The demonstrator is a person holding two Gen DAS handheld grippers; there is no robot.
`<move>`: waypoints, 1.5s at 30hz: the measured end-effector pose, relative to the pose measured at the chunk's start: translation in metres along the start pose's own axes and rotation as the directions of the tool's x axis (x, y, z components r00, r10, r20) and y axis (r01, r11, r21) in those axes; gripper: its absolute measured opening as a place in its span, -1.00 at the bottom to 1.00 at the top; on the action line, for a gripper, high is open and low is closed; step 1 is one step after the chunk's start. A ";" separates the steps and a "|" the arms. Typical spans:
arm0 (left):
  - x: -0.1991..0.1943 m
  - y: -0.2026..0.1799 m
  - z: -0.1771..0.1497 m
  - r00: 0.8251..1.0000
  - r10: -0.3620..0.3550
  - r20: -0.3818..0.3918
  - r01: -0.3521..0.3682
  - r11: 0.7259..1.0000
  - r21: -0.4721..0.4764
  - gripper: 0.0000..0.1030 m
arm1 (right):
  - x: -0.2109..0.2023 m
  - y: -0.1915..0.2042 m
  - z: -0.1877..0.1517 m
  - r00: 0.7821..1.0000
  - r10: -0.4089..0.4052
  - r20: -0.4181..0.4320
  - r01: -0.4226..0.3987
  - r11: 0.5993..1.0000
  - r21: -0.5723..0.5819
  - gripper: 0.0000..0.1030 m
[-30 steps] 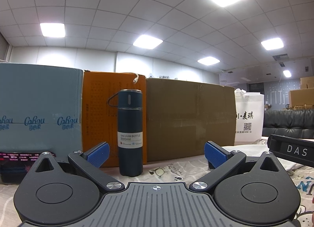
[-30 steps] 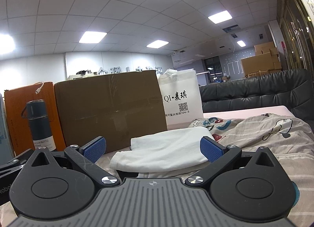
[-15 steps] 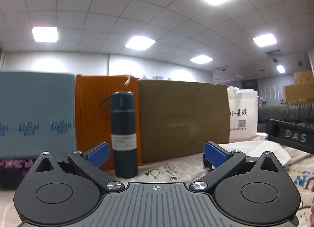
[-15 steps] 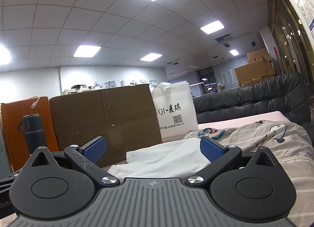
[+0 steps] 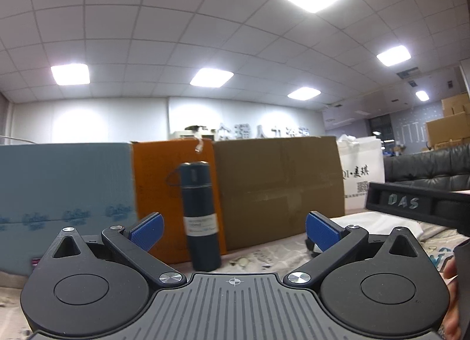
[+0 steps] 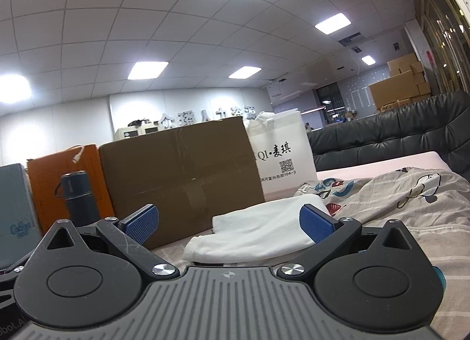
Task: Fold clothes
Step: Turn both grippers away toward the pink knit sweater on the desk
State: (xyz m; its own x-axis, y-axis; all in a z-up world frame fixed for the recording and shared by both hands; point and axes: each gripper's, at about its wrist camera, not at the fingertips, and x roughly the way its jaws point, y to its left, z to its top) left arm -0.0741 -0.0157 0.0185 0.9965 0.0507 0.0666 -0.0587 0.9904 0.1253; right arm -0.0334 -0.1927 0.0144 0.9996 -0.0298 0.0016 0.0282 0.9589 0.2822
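Right wrist view: the right gripper [image 6: 228, 224] is held spread, empty, before a white garment [image 6: 258, 234]. The left gripper [image 5: 234, 229] is likewise spread, facing a blue bottle [image 5: 199, 216].

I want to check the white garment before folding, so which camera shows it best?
The right wrist view: the white garment lies crumpled on the printed sheet, in front of the open right tool. The left wrist view shows only a thin strip of it, partly hidden behind the left tool.
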 end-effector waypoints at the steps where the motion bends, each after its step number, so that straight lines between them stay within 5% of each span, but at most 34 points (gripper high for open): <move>1: -0.006 0.005 0.002 1.000 0.011 0.003 -0.011 1.000 -0.005 1.00 | -0.006 0.001 0.002 1.000 0.016 -0.007 -0.016 1.000 0.004 1.00; 8: -0.062 0.054 0.019 0.989 0.138 0.052 -0.137 0.990 -0.032 1.00 | -0.052 0.023 0.012 0.984 0.169 -0.058 -0.170 0.985 -0.008 1.00; 11: -0.087 0.085 0.025 0.966 0.243 0.084 -0.239 0.970 -0.052 1.00 | -0.074 0.048 0.015 0.955 0.289 -0.070 -0.291 0.956 -0.024 1.00; 14: -0.114 0.119 0.029 0.931 0.347 0.117 -0.339 0.937 -0.081 1.00 | -0.091 0.082 0.016 0.902 0.421 -0.099 -0.426 0.904 -0.031 1.00; 18: -0.154 0.173 0.033 0.869 0.479 0.125 -0.463 0.876 -0.133 1.00 | -0.119 0.139 0.014 0.790 0.597 -0.136 -0.607 0.794 -0.041 1.00; 24: -0.220 0.261 0.038 0.759 0.646 0.082 -0.613 0.751 -0.246 1.00 | -0.165 0.234 -0.001 0.581 0.787 -0.207 -0.812 0.579 -0.073 1.00; 27: -0.246 0.297 0.033 0.727 0.686 0.029 -0.646 0.697 -0.311 1.00 | -0.185 0.280 -0.016 0.477 0.845 -0.241 -0.879 0.464 -0.111 1.00; 31: -0.275 0.348 0.025 0.686 0.725 -0.063 -0.681 0.609 -0.406 1.00 | -0.199 0.329 -0.042 0.365 0.877 -0.314 -0.931 0.336 -0.143 1.00; 33: -0.282 0.371 0.021 0.680 0.725 -0.110 -0.686 0.577 -0.443 1.00 | -0.209 0.350 -0.054 0.327 0.878 -0.349 -0.944 0.287 -0.162 1.00; 36: -0.292 0.406 0.018 0.699 0.697 -0.158 -0.668 0.558 -0.493 1.00 | -0.223 0.378 -0.072 0.256 0.885 -0.389 -0.963 0.198 -0.183 1.00; 39: -0.300 0.430 0.006 0.698 0.703 -0.132 -0.630 0.517 -0.579 0.99 | -0.238 0.402 -0.087 0.195 0.887 -0.419 -0.972 0.118 -0.203 1.00; 40: -0.304 0.435 -0.001 0.692 0.713 -0.109 -0.613 0.502 -0.611 0.99 | -0.243 0.410 -0.091 0.174 0.884 -0.434 -0.974 0.090 -0.207 1.00; 43: -0.317 0.439 -0.031 0.630 0.771 -0.093 -0.607 0.414 -0.678 0.99 | -0.255 0.433 -0.101 0.097 0.857 -0.507 -0.978 -0.013 -0.209 0.95; 45: -0.322 0.441 -0.043 0.603 0.789 -0.117 -0.619 0.370 -0.693 0.99 | -0.266 0.442 -0.108 0.079 0.843 -0.531 -0.966 -0.068 -0.250 0.95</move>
State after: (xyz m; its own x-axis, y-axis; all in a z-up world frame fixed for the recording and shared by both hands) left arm -0.4186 0.4100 0.0101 0.5611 0.8274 0.0232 -0.5974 0.4242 -0.6806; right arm -0.2858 0.2700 0.0352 0.1077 0.9563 -0.2717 -0.9648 0.0346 -0.2608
